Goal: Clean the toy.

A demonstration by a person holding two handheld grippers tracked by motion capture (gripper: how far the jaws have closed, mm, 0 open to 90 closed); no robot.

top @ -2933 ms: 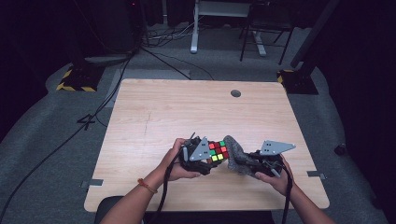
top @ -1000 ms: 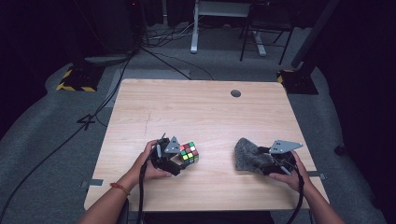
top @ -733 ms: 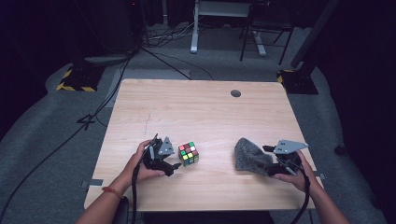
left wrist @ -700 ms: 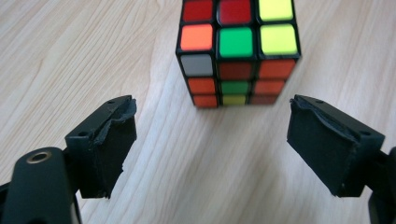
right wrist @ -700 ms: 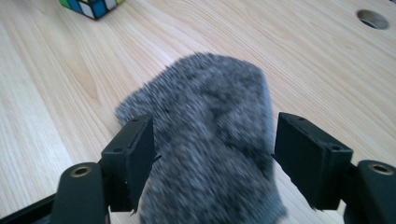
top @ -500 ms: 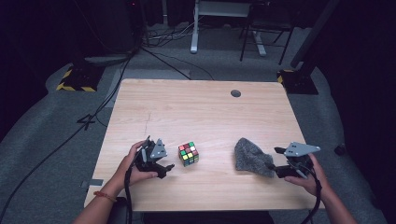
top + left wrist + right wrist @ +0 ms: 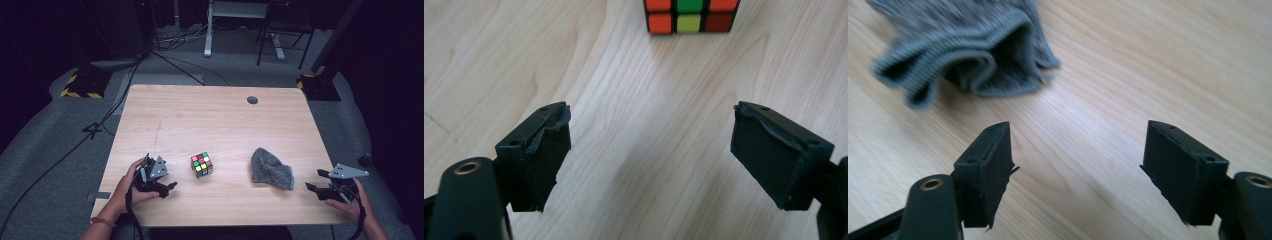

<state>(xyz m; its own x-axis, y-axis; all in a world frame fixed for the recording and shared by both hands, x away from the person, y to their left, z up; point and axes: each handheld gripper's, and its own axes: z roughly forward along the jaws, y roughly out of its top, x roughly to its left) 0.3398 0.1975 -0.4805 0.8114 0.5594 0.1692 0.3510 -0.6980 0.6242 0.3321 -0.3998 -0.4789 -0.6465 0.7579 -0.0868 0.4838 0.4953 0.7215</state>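
Note:
A scrambled Rubik's cube (image 7: 201,165) stands on the wooden table (image 7: 210,120), near the front middle. My left gripper (image 7: 167,180) rests to its left, open and empty, jaws pointing at the cube with a gap between. In the left gripper view the cube (image 7: 691,15) lies beyond the spread jaws of that gripper (image 7: 649,145). A grey knitted cloth (image 7: 270,169) lies crumpled right of the cube. My right gripper (image 7: 314,180) is open and empty at the table's front right corner, short of the cloth. The cloth's ribbed opening (image 7: 968,50) faces this gripper (image 7: 1075,160).
A round cable hole (image 7: 252,100) sits near the table's far edge. Both hands are close to the front edge. Cables (image 7: 120,100), a white desk frame (image 7: 207,30) and yellow-black striped bases (image 7: 80,90) stand on the dark floor behind.
Both hands have drawn apart and back: the left gripper slid left off the cube, the right gripper slid right away from the cloth. Cube and cloth now lie free on the table.

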